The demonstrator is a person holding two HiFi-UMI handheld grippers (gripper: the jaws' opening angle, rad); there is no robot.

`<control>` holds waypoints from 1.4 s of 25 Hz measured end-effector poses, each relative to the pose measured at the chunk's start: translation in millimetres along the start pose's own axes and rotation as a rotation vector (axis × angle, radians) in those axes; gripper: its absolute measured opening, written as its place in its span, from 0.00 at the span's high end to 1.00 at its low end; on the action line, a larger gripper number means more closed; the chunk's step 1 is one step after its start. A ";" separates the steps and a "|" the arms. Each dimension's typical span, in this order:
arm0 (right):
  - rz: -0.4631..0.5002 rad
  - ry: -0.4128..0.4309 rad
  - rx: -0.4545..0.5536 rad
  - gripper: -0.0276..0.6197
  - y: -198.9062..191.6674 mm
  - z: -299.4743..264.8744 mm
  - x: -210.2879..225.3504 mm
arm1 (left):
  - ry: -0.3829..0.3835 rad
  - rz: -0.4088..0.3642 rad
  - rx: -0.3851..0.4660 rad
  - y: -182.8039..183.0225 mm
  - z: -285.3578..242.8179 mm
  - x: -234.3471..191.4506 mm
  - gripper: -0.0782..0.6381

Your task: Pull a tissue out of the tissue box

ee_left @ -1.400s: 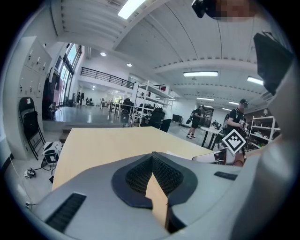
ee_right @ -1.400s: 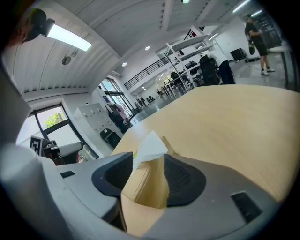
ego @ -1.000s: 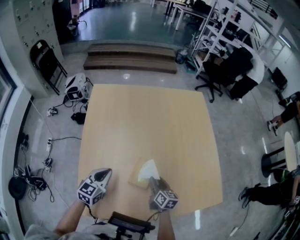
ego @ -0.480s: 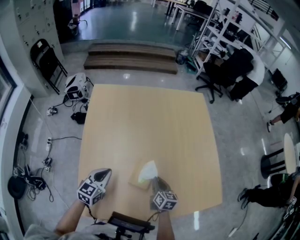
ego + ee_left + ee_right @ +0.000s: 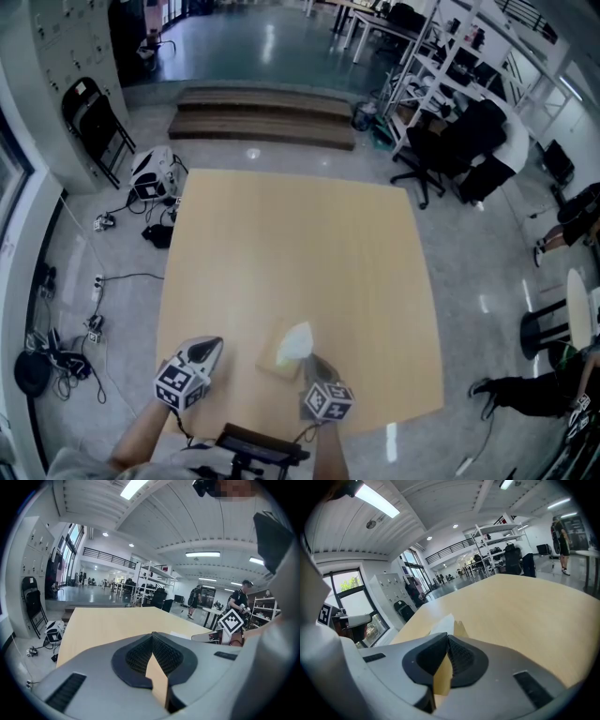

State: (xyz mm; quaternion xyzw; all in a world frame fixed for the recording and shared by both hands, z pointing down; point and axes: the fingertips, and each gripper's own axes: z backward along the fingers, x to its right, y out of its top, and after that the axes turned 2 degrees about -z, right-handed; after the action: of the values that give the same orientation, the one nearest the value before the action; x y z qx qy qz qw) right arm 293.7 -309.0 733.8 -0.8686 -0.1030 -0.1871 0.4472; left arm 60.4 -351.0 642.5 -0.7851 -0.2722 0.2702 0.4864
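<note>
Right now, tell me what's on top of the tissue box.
A white tissue stands up from the top of the tissue box, pinched by the shut right gripper. Whatever lies beneath it inside the box is covered.

A pale wooden table (image 5: 300,244) stands on glossy grey floor (image 5: 487,272), wooden steps (image 5: 262,117) beyond it.

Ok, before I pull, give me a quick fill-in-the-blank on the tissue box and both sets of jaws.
1. The tissue sticks up out of the ___ by the table's near edge.
2. The right gripper's jaws are ___ on the tissue.
3. In the head view, the left gripper sits to the ___ of the tissue box, with nothing between its jaws.
Missing words: tissue box; shut; left
</note>
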 end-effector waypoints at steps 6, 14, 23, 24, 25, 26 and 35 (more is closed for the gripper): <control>0.024 0.022 0.016 0.95 8.6 4.0 -9.1 | 0.005 -0.003 -0.003 9.9 7.0 4.0 0.88; 0.085 0.041 0.043 0.95 23.6 8.0 -19.1 | 0.023 -0.004 0.037 10.4 10.8 5.7 0.88; 0.158 0.052 0.106 0.95 61.3 25.4 -34.6 | 0.035 0.010 0.067 13.8 24.0 11.5 0.88; 0.165 0.052 0.115 0.95 66.0 27.4 -34.7 | 0.035 0.010 0.071 14.1 24.7 13.0 0.88; 0.171 0.052 0.124 0.95 70.4 29.7 -34.7 | 0.035 0.009 0.075 14.3 25.7 14.6 0.88; 0.176 0.052 0.133 0.95 74.4 32.2 -35.1 | 0.035 0.009 0.080 14.3 27.0 16.0 0.88; 0.241 0.043 0.251 0.95 119.1 60.9 -54.3 | 0.033 0.000 0.130 22.5 43.9 22.4 0.88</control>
State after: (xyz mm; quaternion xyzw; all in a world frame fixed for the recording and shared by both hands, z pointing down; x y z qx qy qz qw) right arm 299.7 -328.9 590.9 -0.8077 -0.0111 -0.1366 0.5735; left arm 49.7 -316.9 601.8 -0.7562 -0.2461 0.2745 0.5405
